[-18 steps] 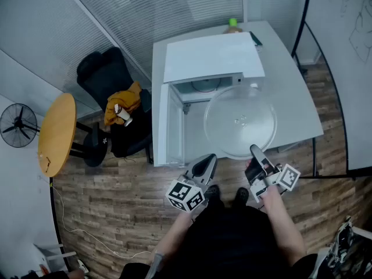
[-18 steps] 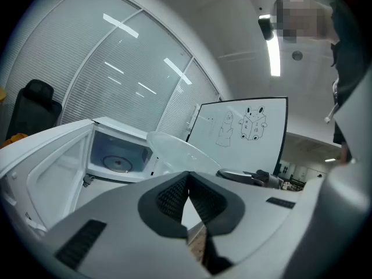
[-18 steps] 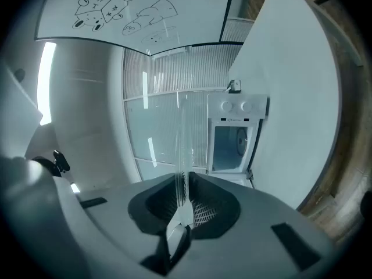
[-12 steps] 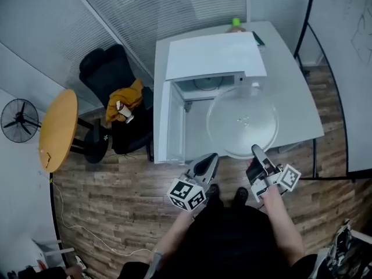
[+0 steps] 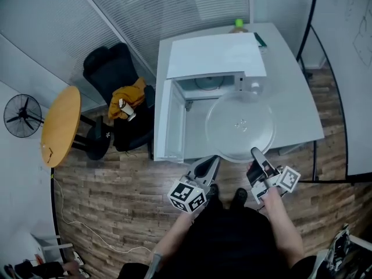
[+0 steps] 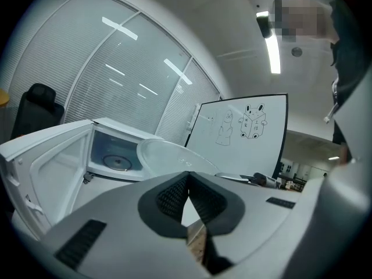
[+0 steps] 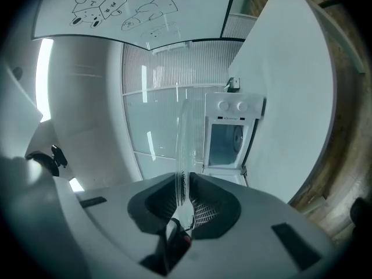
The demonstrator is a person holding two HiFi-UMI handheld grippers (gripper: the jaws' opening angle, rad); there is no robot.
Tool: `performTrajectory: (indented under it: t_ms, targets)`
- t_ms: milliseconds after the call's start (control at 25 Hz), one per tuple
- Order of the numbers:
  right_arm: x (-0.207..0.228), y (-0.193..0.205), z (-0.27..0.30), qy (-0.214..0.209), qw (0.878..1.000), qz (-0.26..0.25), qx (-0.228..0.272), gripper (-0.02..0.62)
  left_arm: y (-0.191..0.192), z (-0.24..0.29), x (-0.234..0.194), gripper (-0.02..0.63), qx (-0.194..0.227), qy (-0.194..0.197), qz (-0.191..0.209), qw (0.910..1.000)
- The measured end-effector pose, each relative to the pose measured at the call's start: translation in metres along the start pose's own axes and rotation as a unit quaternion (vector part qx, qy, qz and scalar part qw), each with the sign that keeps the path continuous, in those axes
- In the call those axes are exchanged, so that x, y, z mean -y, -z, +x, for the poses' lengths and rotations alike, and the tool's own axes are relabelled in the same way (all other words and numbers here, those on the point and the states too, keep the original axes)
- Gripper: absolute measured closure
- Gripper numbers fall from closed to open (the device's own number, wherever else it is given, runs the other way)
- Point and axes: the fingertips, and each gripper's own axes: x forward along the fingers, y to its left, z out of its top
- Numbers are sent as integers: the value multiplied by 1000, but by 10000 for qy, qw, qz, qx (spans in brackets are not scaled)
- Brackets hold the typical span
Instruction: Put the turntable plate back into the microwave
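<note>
**A:** The microwave (image 5: 215,57) sits on the table (image 5: 296,97), with its door (image 5: 171,121) swung out to its left.

**B:** And the turntable plate (image 5: 240,124) hangs just in front of the opening, above the table, with the right gripper (image 5: 254,154) at its near rim.

**A:** The left gripper (image 5: 208,164) is beside it on the left, off the table's near edge.

**B:** There's a bottle (image 5: 238,24) behind the microwave. The chair (image 5: 110,68) is left of the table, and the round table (image 5: 60,124) and fan (image 5: 23,116) are further left.

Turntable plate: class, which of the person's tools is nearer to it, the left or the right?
Right. The right tool is shut on the near rim of the turntable plate. The left tool, shut and empty, sits just left of that rim without gripping it.
</note>
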Motion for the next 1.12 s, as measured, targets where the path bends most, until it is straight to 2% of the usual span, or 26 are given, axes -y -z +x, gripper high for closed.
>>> performTrajectory:
  t_ms: [400,680,960,1120]
  targets:
    - [14,1,-14,-60,9990,302,-314,551,13,-3,20,609,13,-303,-83,9995]
    - [24,2,-10,-22,9979,432,-491,551,14,-6,18,609,110,-537,-241,9982]
    - [43,8,7,-19,9975,479,-513,554,4,-1,-7,609,212,-444,-119,9987]
    - [58,11,22,118,9979,434,-461,552,-8,4,-29,609,236,-328,-64,9992]
